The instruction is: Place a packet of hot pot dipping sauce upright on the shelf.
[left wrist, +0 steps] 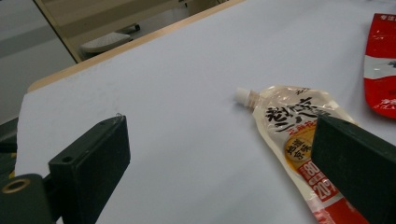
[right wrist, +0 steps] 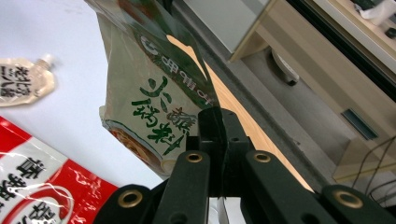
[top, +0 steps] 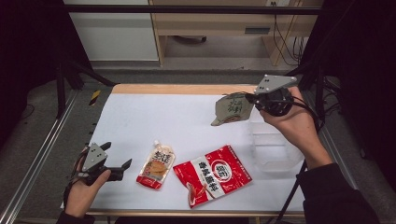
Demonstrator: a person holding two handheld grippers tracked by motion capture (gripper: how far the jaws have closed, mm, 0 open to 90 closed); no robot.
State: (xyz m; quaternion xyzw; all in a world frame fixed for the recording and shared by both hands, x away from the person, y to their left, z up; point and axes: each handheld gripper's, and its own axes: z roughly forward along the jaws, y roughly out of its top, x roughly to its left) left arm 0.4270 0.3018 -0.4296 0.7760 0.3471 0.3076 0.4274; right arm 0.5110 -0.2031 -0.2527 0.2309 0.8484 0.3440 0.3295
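white table (top: pixel 187 116) with a wood back edge, dark frame rails around it, a wooden bench on the grey floor behind. clear bin (top: pixel 273 147) at the right side looks empty. right gripper (top: pixel 252 99) is clamped on a tan packet (top: pixel 232 108), held up beside the bin. left gripper (top: pixel 119 158) sits wide open near the spout pouch (top: pixel 156 165), red bag (top: pixel 215 175) next to it.

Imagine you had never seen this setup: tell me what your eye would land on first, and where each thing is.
First, the beige packet with green lettering, held up off the table in the right hand-held gripper near the far right corner. Next, the bright red packet lying flat near the front edge, with a small spouted pouch just left of it. The left hand-held gripper waits open beside the pouch.
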